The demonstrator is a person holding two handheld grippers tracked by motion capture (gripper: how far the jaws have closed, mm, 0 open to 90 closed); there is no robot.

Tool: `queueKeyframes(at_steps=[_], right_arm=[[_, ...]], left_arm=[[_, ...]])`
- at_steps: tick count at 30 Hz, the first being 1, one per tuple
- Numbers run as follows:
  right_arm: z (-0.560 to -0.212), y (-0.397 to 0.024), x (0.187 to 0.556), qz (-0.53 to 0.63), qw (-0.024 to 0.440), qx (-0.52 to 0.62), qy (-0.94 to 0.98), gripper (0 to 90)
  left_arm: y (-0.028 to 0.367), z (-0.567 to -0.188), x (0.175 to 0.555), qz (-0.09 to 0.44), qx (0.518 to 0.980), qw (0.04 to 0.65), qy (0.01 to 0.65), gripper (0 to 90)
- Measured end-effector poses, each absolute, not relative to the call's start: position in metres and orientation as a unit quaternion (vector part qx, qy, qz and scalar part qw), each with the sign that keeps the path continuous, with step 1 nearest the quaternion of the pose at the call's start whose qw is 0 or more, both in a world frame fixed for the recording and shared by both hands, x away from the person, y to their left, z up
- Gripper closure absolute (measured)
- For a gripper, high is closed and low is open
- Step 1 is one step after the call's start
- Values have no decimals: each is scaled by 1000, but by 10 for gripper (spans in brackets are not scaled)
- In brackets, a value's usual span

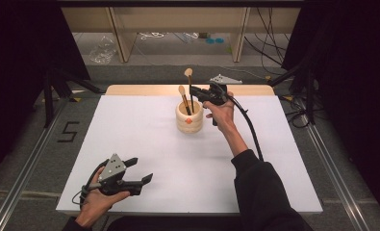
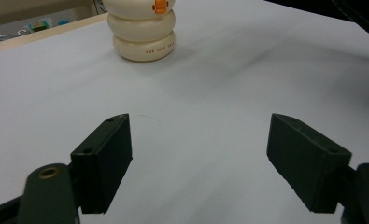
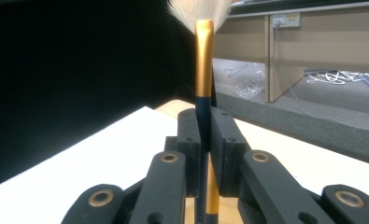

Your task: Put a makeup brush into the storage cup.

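Makeup brush (image 3: 204, 60) upright in right claw (image 3: 204, 140), white table (image 1: 144, 139), dark room

Brush (image 3: 204, 70) bristles run off the top edge in the right gripper view; its lower handle is hidden behind the fingers (image 3: 190, 154). Holder (image 2: 144, 39) top cut by the frame in the left gripper view, its small printed lettering unreadable. Handle ends of 2 brushes hidden inside the holder in the high view.

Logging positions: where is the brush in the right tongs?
In the high view the brush stands upright at the table's far middle, clamped by the right tongs, its lower end inside the cream pot.
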State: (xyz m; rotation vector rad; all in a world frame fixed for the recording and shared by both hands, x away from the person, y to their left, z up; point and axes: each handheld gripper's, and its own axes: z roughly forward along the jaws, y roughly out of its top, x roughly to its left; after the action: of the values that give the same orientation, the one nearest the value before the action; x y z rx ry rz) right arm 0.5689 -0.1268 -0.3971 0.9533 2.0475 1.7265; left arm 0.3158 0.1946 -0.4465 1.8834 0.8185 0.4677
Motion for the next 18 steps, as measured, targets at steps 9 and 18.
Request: queueKeyframes(at_steps=[9,18], right_arm=[[-405,-128,569,598,150,332,714,832],[-415,-127,569,598,146,333,714,832]], left_arm=[[194,-447,315,191,772,495,349,220],[194,-447,315,190,774,494,349,219]])
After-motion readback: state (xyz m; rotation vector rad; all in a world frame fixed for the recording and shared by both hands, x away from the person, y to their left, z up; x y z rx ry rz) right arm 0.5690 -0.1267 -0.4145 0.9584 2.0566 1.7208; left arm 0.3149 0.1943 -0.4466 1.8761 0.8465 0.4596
